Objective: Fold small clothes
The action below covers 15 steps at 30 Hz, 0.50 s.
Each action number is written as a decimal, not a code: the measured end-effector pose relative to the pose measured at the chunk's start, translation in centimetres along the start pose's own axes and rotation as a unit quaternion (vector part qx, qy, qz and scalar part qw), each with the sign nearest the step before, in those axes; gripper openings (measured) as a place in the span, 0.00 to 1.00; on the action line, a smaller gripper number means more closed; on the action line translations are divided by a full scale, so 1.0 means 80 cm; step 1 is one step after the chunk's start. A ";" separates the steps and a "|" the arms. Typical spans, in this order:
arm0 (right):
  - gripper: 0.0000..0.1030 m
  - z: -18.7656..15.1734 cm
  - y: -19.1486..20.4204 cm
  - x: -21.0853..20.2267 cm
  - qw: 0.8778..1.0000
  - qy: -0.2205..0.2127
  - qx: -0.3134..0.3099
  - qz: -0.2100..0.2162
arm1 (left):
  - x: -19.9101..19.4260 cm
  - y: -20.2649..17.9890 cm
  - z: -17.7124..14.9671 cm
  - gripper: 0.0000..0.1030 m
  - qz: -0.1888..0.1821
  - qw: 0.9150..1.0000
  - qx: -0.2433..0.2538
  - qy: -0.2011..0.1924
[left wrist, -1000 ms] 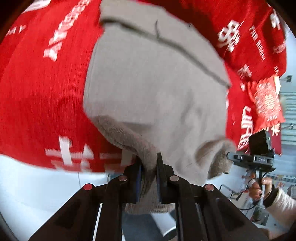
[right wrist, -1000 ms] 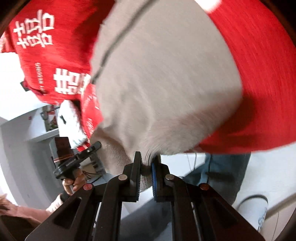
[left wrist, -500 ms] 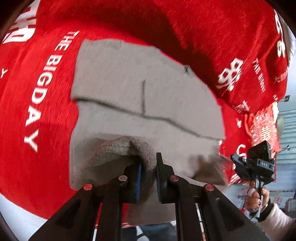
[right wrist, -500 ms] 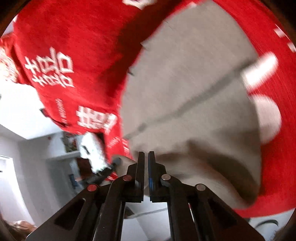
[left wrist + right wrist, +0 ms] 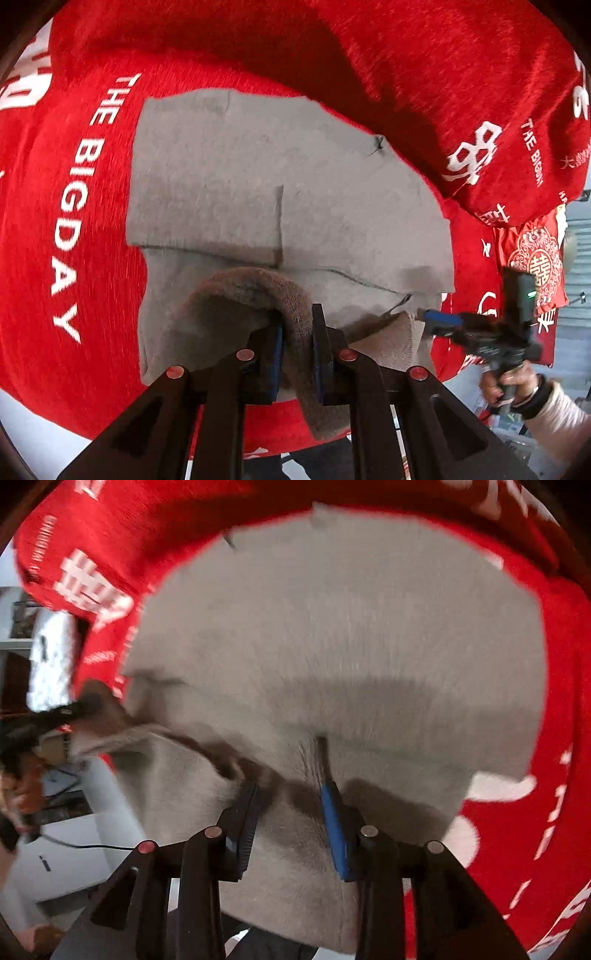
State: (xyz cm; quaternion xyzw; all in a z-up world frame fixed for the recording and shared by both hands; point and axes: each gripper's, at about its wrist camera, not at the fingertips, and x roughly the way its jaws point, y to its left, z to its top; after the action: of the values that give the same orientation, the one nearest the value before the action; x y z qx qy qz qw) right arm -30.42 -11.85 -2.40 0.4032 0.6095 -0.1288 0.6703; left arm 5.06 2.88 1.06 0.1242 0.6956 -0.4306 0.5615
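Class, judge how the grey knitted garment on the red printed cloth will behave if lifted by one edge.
The grey knitted garment is probably floppy: its edge drapes over the left gripper. It is likely light, since a thin pinch holds it. It seems unlikely to slip, judging by its fuzzy surface on the red printed cloth.

A plain grey knit garment [image 5: 288,206] with a browner ribbed hem lies on a bright red cloth [image 5: 74,332] printed with white lettering and characters; both black grippers carry blue pads, and a cream sleeve [image 5: 565,410] shows at right.
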 end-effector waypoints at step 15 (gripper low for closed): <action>0.09 0.002 0.034 -0.191 0.983 -0.170 -0.045 0.045 | -0.052 0.007 -0.016 0.14 -0.025 0.999 -0.043 -0.003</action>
State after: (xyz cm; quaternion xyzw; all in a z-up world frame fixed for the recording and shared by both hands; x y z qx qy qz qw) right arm -31.92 -15.08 12.74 0.3719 0.4730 -0.1381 0.7867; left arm 5.96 5.49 4.48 0.0811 0.7150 -0.4147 0.5571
